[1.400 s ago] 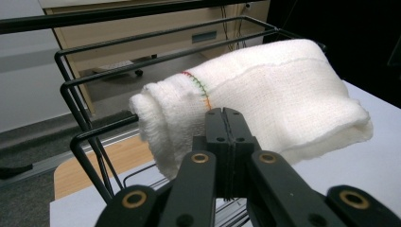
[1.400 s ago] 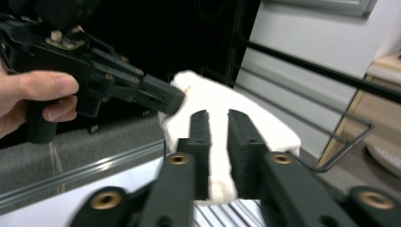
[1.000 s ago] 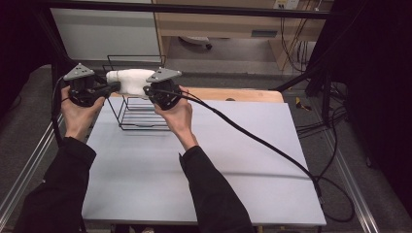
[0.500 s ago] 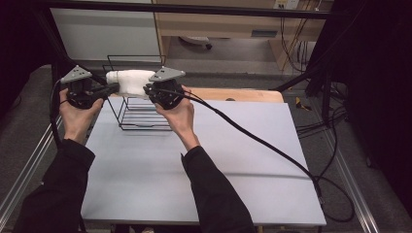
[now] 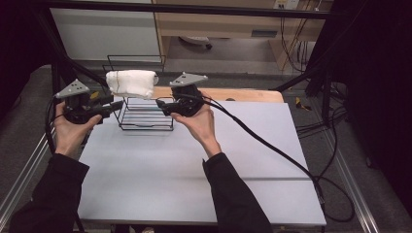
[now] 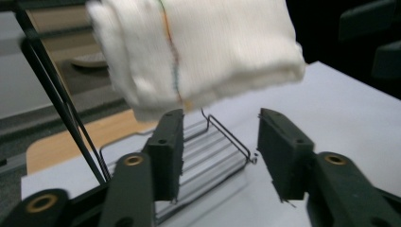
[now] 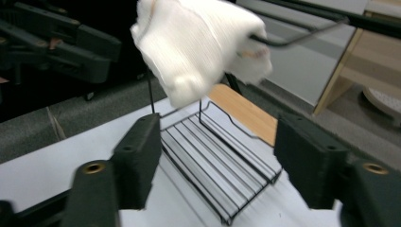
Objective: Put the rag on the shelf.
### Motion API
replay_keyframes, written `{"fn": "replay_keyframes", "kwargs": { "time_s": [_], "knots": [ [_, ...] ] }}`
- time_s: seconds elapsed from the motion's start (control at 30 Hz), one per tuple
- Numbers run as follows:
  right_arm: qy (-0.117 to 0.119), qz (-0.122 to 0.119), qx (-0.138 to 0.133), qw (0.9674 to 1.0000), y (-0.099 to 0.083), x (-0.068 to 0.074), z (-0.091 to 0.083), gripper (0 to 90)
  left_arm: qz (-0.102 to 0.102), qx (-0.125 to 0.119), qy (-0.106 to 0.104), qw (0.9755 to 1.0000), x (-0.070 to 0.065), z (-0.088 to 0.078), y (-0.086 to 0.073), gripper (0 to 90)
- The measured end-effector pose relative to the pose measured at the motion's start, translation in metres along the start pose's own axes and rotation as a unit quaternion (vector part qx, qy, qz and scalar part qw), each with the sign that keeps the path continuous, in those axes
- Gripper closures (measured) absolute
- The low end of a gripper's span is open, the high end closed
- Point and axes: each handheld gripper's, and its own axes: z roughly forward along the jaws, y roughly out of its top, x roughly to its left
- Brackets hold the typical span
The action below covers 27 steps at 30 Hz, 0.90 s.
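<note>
A folded white towel [image 5: 131, 82] hangs over the top bar of a black wire rack [image 5: 145, 119] at the table's far left. My left gripper [image 5: 115, 105] is just left of the rack, below the towel's end, and is open with nothing in it. To the rack's right, my right gripper [image 5: 160, 105] is open too and points at the rack. In the left gripper view the towel [image 6: 198, 52] hangs above the open jaws [image 6: 220, 151]. In the right gripper view the towel [image 7: 198, 42] is above the rack's base [image 7: 213, 142] and beyond the wide-open jaws [image 7: 217, 161].
The rack stands on a white table [image 5: 194, 170] with a wooden board [image 5: 233, 93] along the far edge. A thick black cable [image 5: 272, 145] runs from the right gripper across the table to the right. A black frame post [image 6: 61, 109] rises by the rack.
Both grippers have drawn back and down from the towel's ends, the right one also to the right. The towel stays on the rack's top bar.
</note>
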Motion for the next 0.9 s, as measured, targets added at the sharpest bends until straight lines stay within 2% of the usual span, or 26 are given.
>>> {"fn": "replay_keyframes", "kwargs": {
  "time_s": [0.07,0.2,0.43,0.57,0.73,0.9],
  "knots": [
    [-0.003,0.004,0.002,1.0,-0.007,-0.004,-0.006,25.3,0.006,0.006,0.002,1.0,-0.003,0.0,-0.007,43.6],
    [-0.009,0.015,0.007,0.9998,-0.023,-0.012,-0.019,15.8,0.0,0.019,-0.008,0.9998,-0.009,0.003,-0.022,33.5],
    [-0.015,0.036,0.03,0.9988,-0.062,-0.028,-0.045,6.8,-0.001,0.041,-0.019,0.999,-0.021,0.009,-0.053,19.4],
    [-0.018,0.048,0.041,0.9979,-0.086,-0.038,-0.061,3.3,-0.001,0.048,-0.023,0.9986,-0.026,0.013,-0.073,17.4],
    [-0.022,0.074,0.048,0.9959,-0.117,-0.052,-0.081,0.6,-0.013,0.06,-0.032,0.9976,-0.031,0.02,-0.094,17.1],
    [-0.021,0.087,0.055,0.9945,-0.15,-0.063,-0.097,0.6,-0.018,0.056,-0.039,0.9975,-0.037,0.022,-0.112,16.9]
  ]
}}
